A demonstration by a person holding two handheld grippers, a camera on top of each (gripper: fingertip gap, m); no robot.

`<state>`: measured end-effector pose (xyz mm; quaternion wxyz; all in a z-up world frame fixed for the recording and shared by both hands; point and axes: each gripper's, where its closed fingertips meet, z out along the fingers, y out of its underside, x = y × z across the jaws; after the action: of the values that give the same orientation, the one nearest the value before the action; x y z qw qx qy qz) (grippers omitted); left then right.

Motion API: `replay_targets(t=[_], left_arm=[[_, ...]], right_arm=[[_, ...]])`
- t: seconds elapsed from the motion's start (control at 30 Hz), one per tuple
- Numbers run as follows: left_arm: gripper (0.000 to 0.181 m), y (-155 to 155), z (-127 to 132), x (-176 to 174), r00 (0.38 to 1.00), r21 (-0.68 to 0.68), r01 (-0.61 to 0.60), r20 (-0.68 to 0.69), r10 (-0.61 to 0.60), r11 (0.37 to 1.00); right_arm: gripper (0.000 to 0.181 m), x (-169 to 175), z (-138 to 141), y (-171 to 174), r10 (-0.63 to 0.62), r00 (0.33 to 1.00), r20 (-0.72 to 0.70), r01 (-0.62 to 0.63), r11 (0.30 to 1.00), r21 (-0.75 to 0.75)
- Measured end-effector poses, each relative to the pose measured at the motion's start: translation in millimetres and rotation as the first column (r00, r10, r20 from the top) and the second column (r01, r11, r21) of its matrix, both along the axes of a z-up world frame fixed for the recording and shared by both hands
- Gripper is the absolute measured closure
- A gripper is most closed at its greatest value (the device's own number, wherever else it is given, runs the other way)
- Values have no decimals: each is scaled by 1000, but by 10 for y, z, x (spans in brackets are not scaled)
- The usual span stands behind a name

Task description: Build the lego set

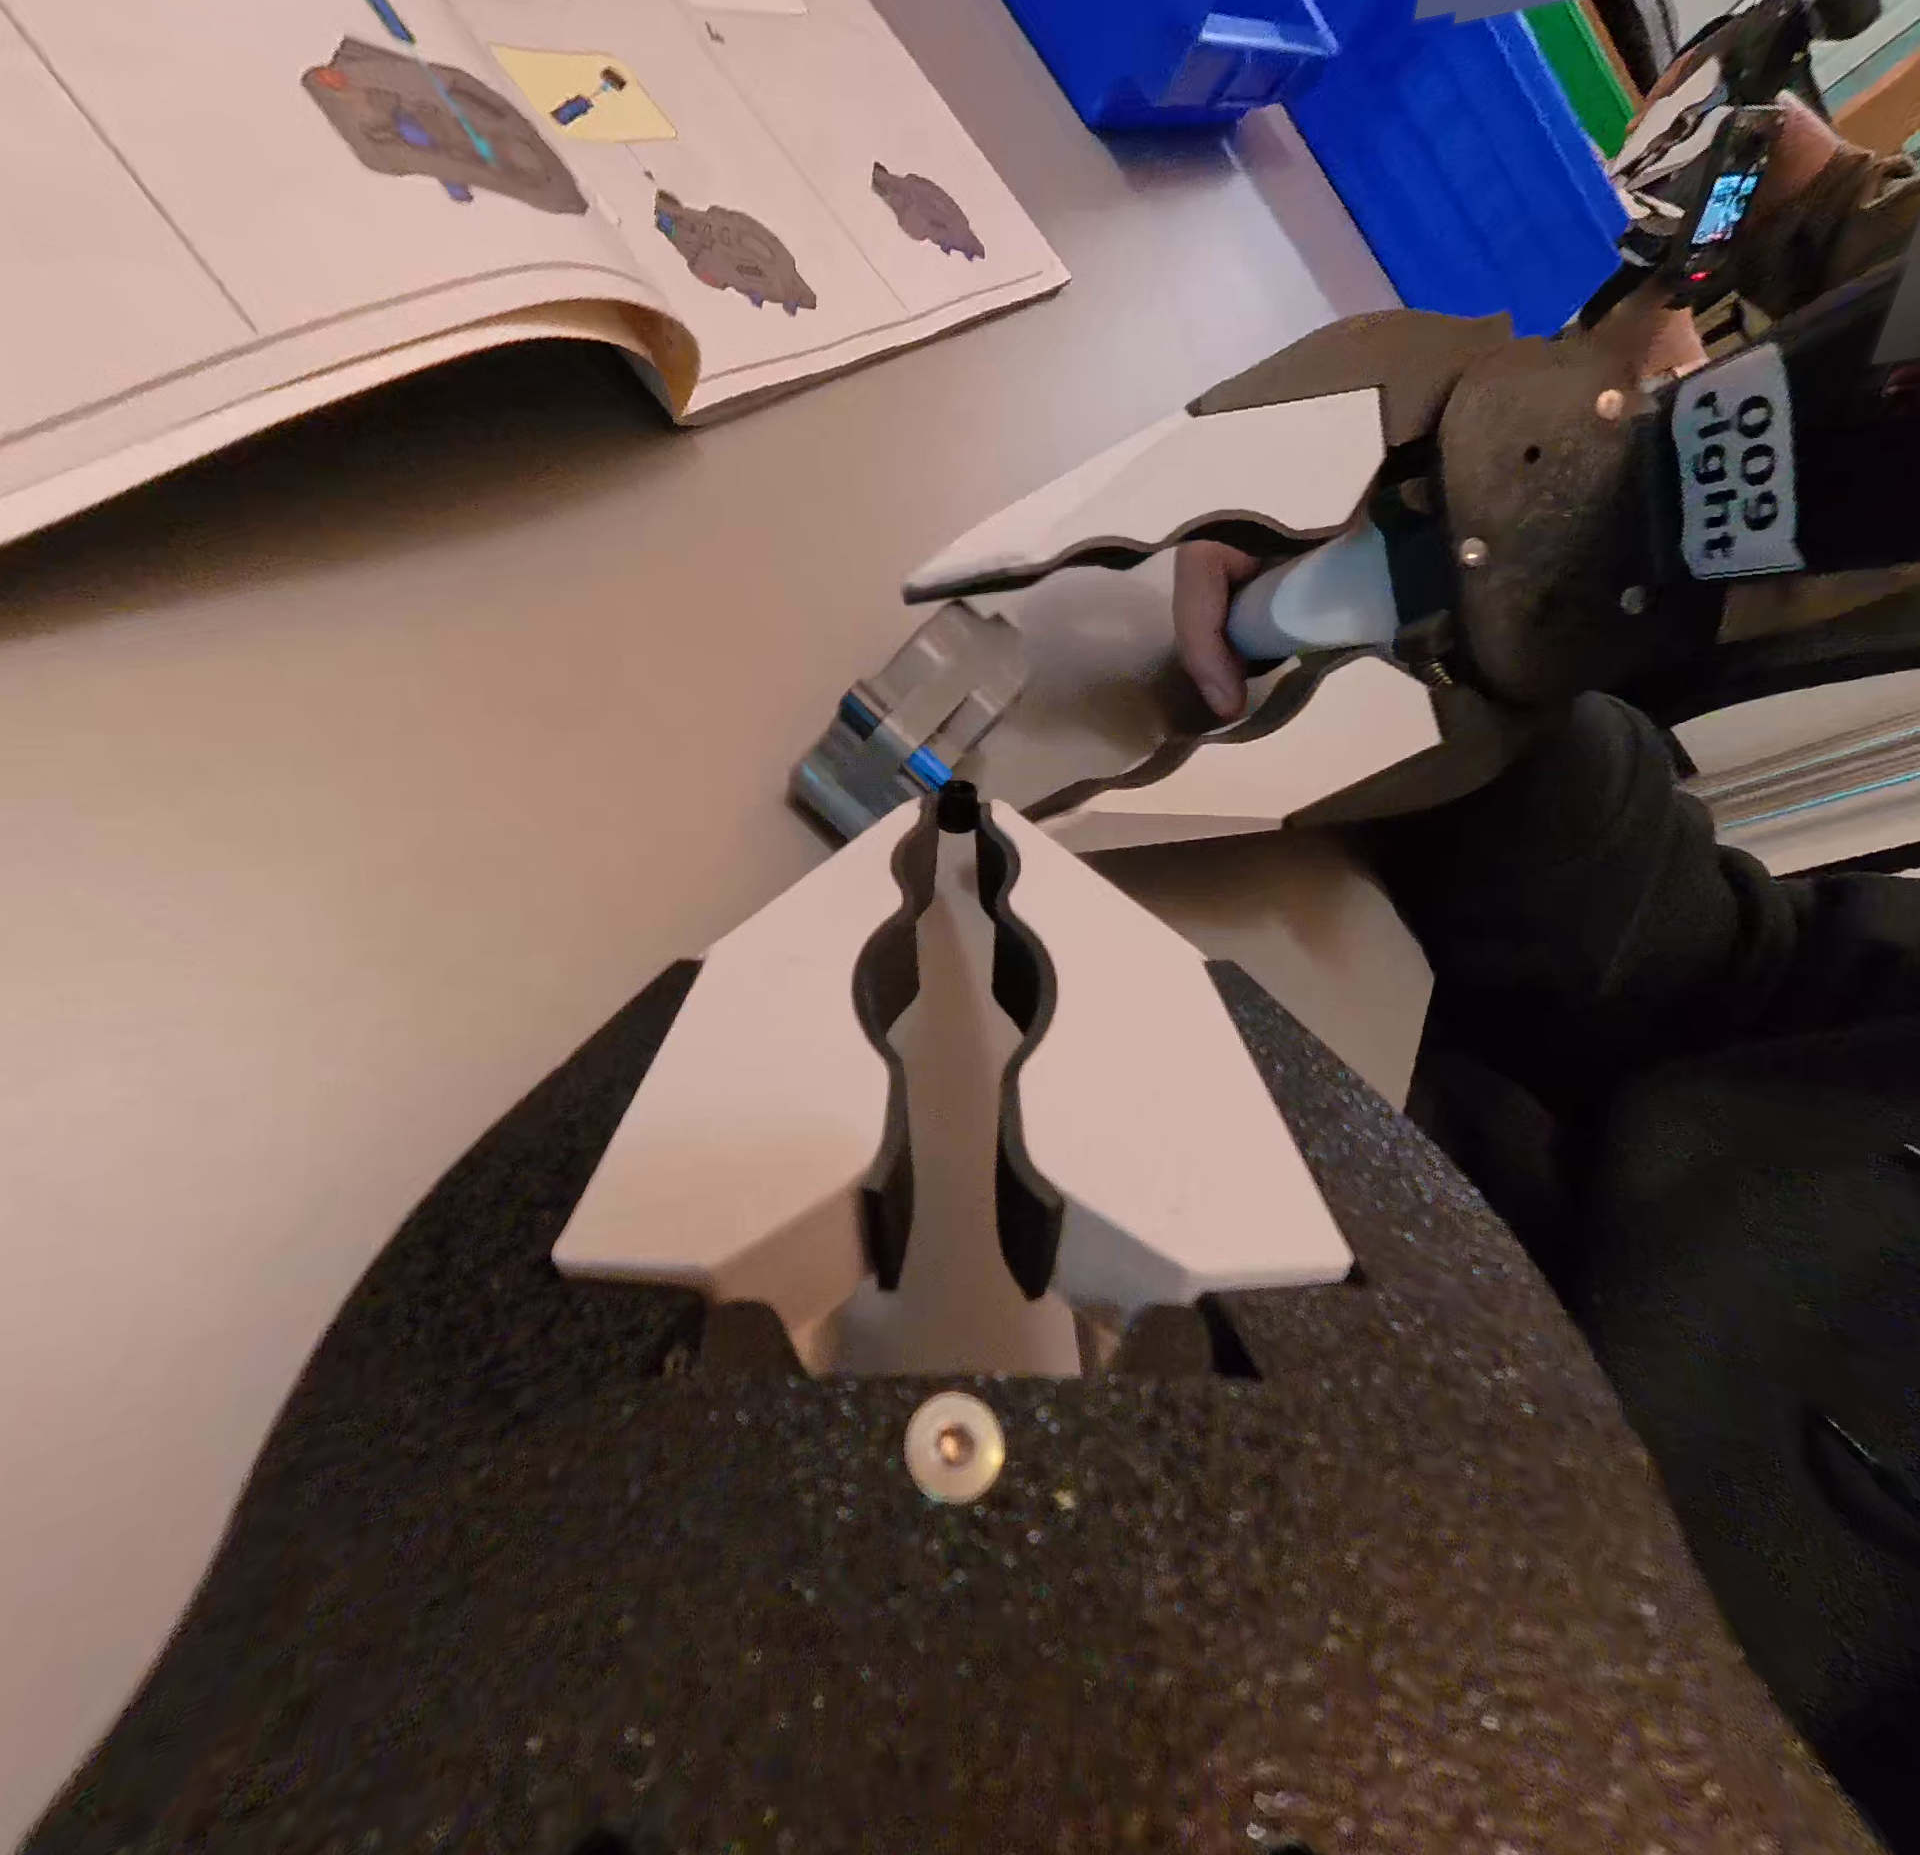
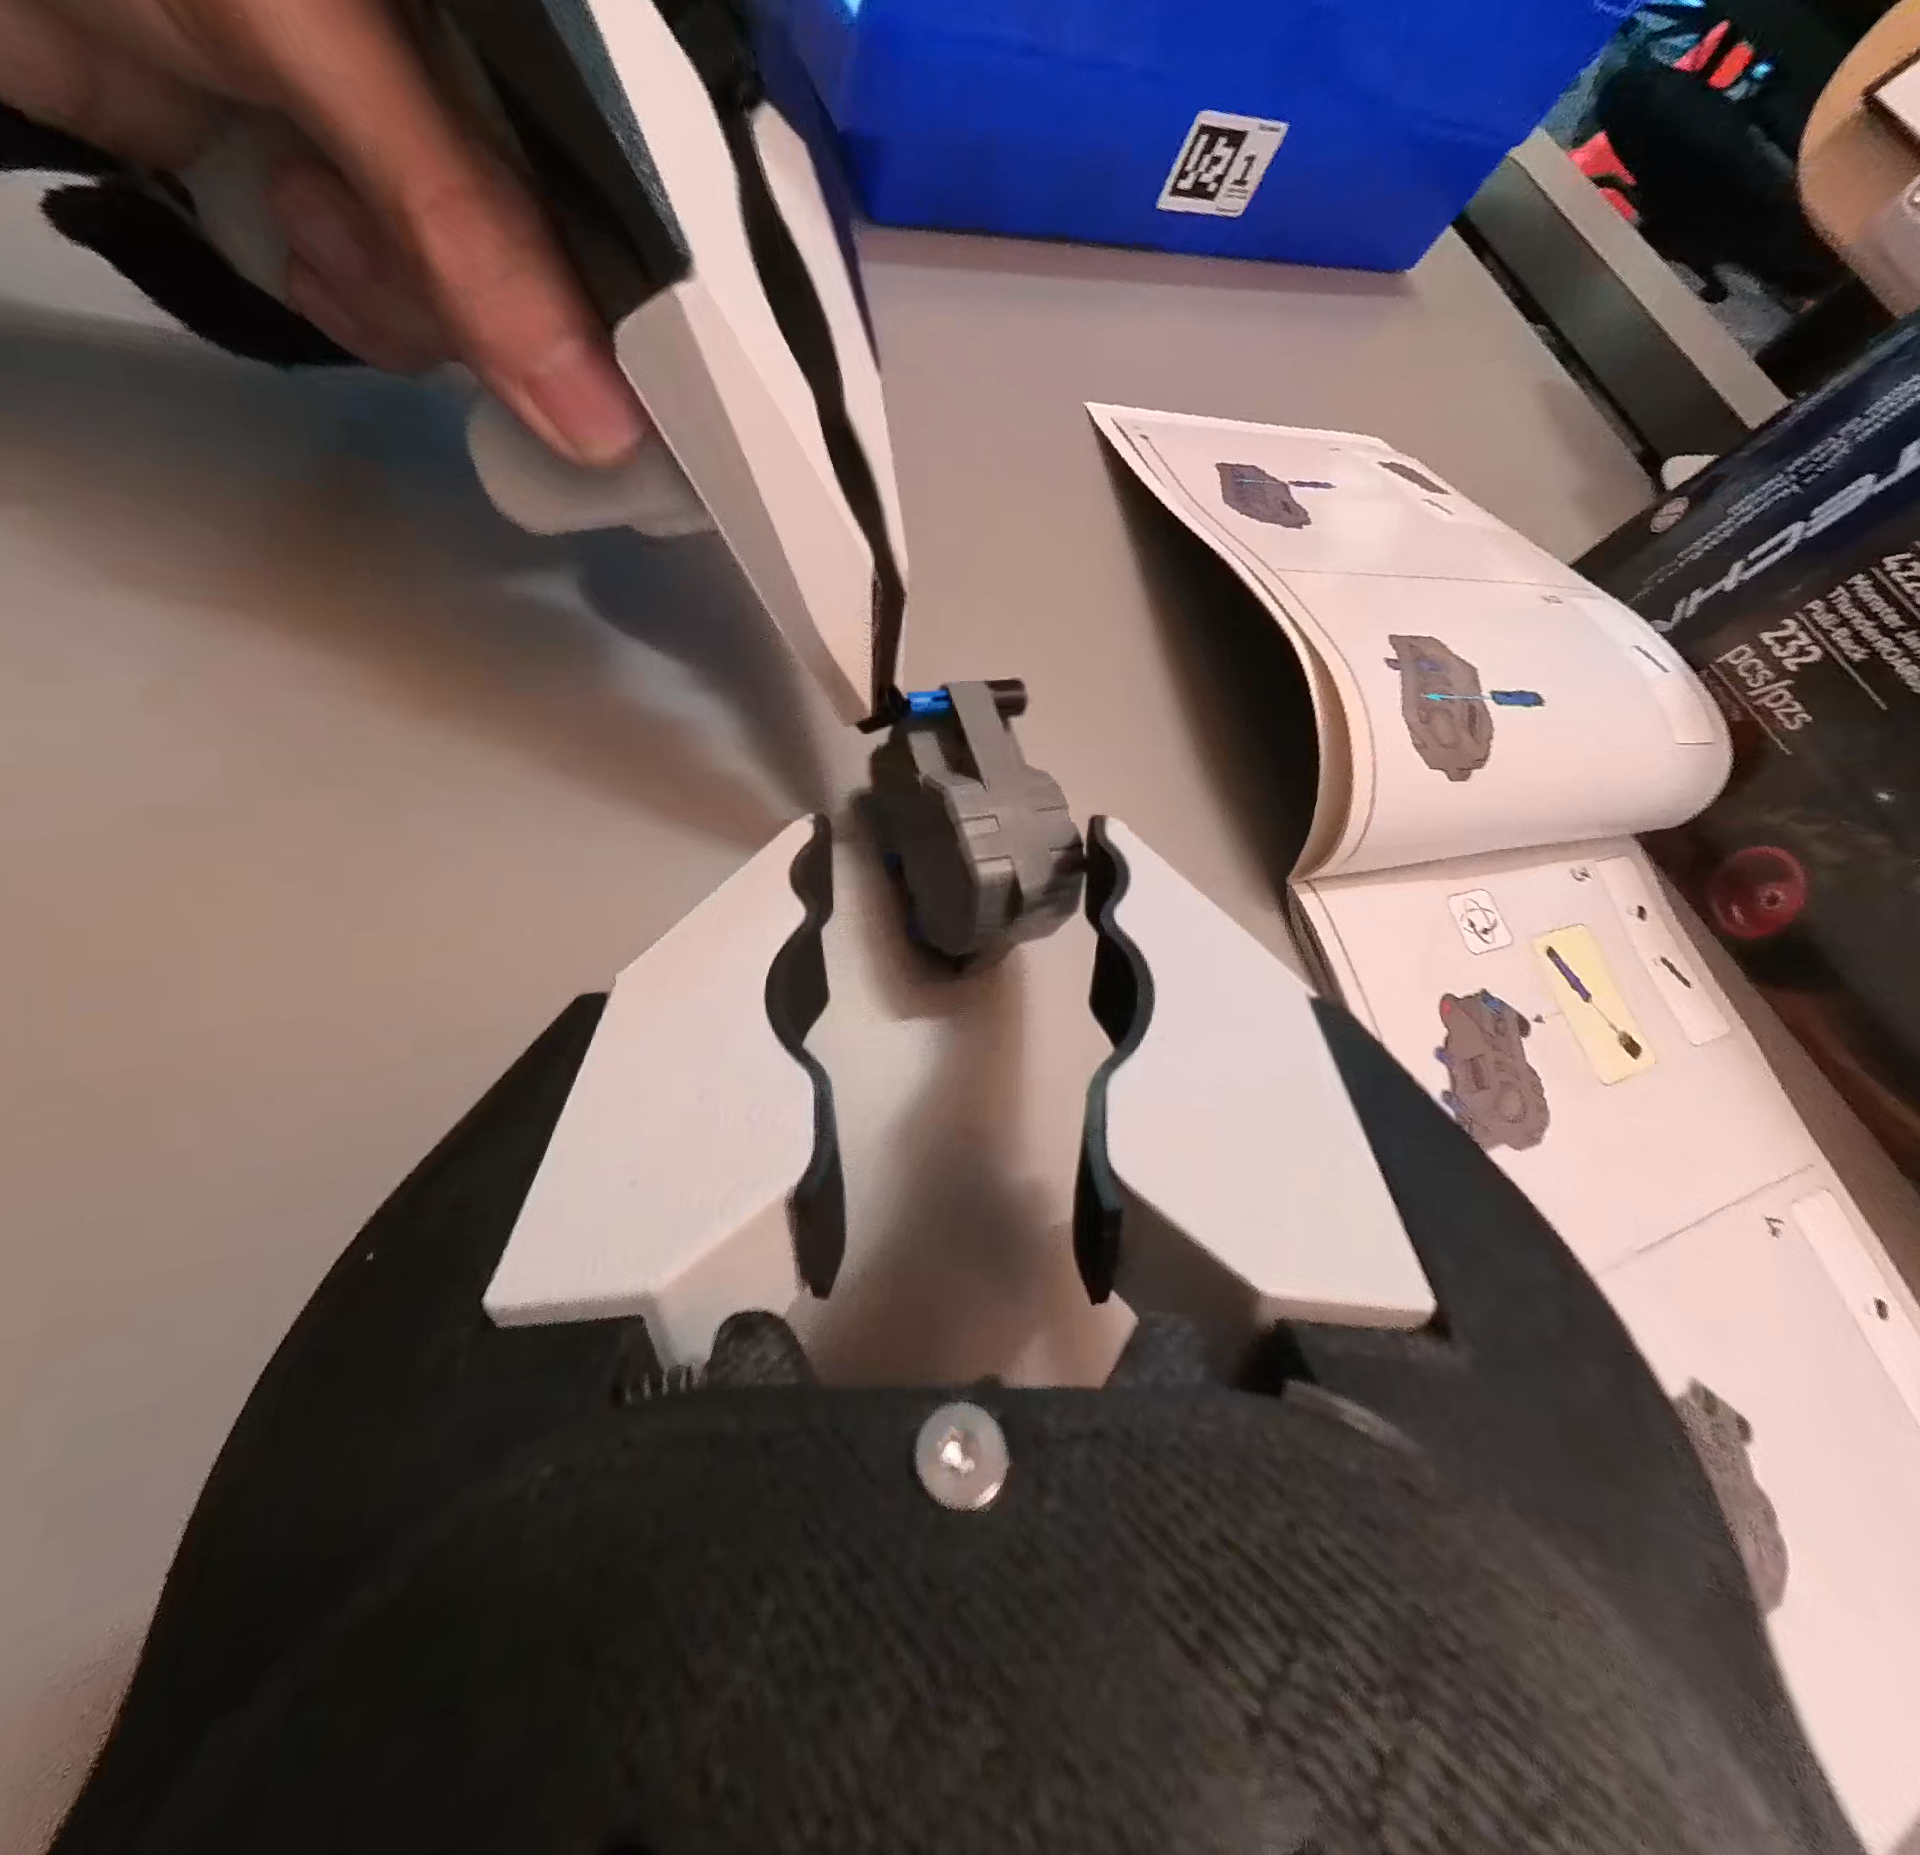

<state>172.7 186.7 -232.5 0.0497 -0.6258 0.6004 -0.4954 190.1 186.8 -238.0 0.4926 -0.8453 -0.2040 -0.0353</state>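
Observation:
A small grey lego assembly (image 2: 987, 855) lies on the table; it also shows in the left wrist view (image 1: 894, 735). A blue axle (image 2: 925, 702) with a black end sticks out of its far side. My left gripper (image 1: 956, 818) is shut on that small black end piece (image 1: 956, 799), right at the assembly; in the right wrist view it (image 2: 883, 709) comes down from the upper left. My right gripper (image 2: 956, 834) is open, with its fingers on either side of the assembly's near end. It shows in the left wrist view (image 1: 977, 704) at the right.
An open instruction booklet (image 2: 1455, 766) lies right of the assembly; in the left wrist view (image 1: 416, 247) it is at the upper left. Blue bins (image 2: 1143, 91) stand at the table's far side. A dark lego box (image 2: 1818, 662) sits beyond the booklet. Less than 4 cm separates the two grippers' tips.

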Motion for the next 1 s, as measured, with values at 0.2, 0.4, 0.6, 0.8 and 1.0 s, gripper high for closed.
replay_targets(t=[0.2,0.4,0.6,0.8,1.0], left_arm=[[177,-23,-57,-37,1000,-16,9,-27,-9,1000],[177,7,62,-88,1000,-78,13,3,-13,997],[177,20,252,-133,998,-200,49,51,-39,979],[177,3,349,-203,995,-270,81,82,-61,959],[177,-6,418,-235,992,-311,100,100,-72,945]], right_arm=[[129,-15,-62,11,15,998,62,-14,1000,-19],[113,-49,276,78,16,985,174,-43,987,157],[142,-283,337,134,89,957,275,-150,966,211],[165,-439,473,133,106,948,301,-196,937,288],[174,-475,512,119,126,962,241,-199,930,310]])
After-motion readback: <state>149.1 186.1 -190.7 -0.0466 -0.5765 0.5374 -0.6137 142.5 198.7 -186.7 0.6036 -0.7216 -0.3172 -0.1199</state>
